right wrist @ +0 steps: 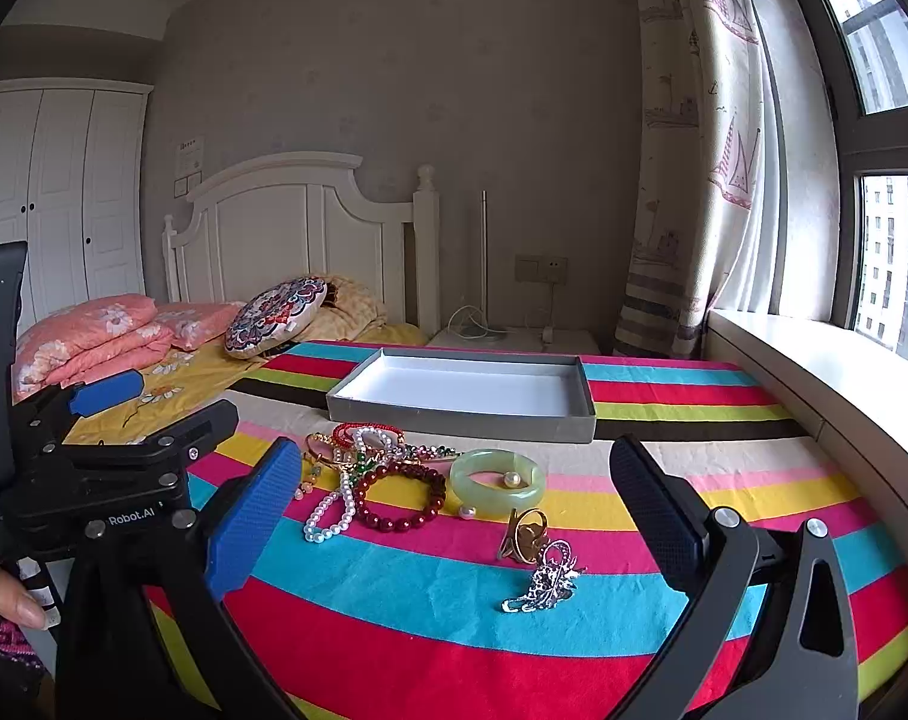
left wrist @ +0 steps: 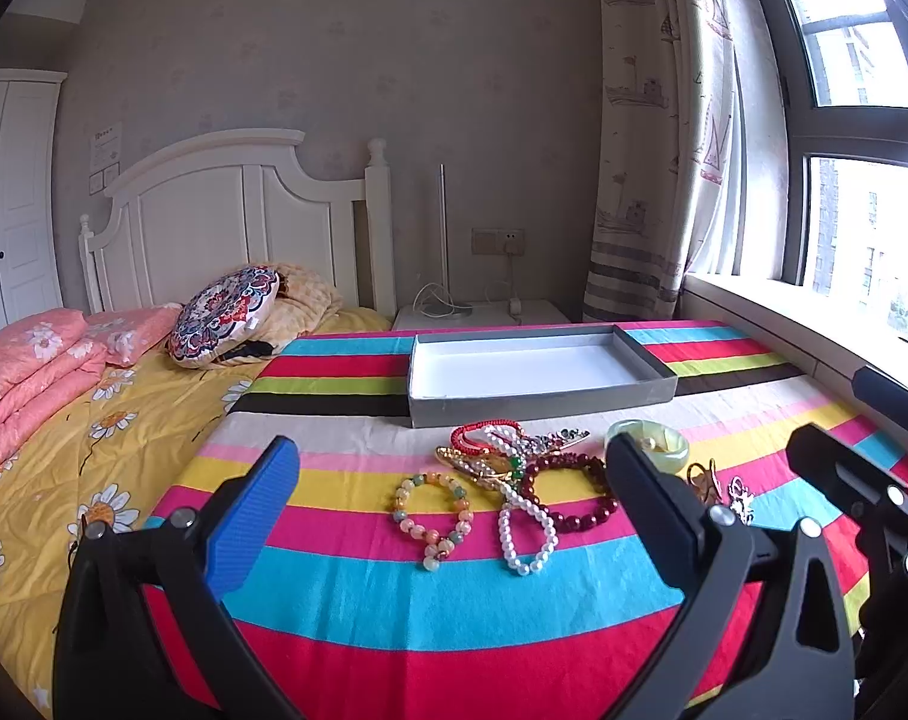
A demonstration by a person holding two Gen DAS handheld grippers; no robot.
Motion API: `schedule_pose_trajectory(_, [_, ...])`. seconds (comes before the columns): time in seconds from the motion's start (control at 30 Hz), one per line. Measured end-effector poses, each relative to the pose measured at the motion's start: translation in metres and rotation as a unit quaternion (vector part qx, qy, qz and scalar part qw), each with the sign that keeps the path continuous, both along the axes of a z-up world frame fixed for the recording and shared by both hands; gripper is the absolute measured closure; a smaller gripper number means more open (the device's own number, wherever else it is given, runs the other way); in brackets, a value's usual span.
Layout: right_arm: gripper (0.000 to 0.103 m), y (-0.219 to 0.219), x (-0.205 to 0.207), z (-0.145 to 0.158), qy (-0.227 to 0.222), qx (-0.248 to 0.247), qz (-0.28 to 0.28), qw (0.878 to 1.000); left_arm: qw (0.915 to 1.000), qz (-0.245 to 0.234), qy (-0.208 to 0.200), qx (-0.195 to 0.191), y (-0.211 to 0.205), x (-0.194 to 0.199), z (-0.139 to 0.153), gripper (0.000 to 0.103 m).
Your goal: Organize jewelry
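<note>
A pile of jewelry lies on the striped cloth (left wrist: 394,600): a pastel bead bracelet (left wrist: 433,519), a white pearl strand (left wrist: 523,531), a dark red bead bracelet (right wrist: 401,495), a red cord bracelet (left wrist: 484,433), a green jade bangle (right wrist: 497,475), a gold ring (right wrist: 526,534) and a silver brooch (right wrist: 544,582). An empty grey tray (left wrist: 421,411) with a white inside sits behind them. My left gripper (left wrist: 454,492) is open and empty, just in front of the pile. My right gripper (right wrist: 454,510) is open and empty, in front of the bangle and ring.
The cloth covers a table beside a bed (left wrist: 64,420) with pink pillows and a patterned cushion (left wrist: 226,312). A windowsill (right wrist: 814,372) runs along the right. A white nightstand (left wrist: 484,315) with cables stands behind the table.
</note>
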State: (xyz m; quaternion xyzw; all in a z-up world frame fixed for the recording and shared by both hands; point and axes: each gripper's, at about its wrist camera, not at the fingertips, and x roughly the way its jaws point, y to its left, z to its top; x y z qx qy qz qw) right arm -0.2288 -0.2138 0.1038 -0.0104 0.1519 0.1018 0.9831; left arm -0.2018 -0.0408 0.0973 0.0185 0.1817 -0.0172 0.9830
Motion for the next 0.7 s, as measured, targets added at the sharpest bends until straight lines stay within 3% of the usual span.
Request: schedule_pose_trajectory(0.7, [0.004,0.0017,0.0002,-0.0074,0.009,0.005,-0.001,1.0,1.0,0.0,0.005,0.0,0.0009,-0.0027,-0.0064,0.002])
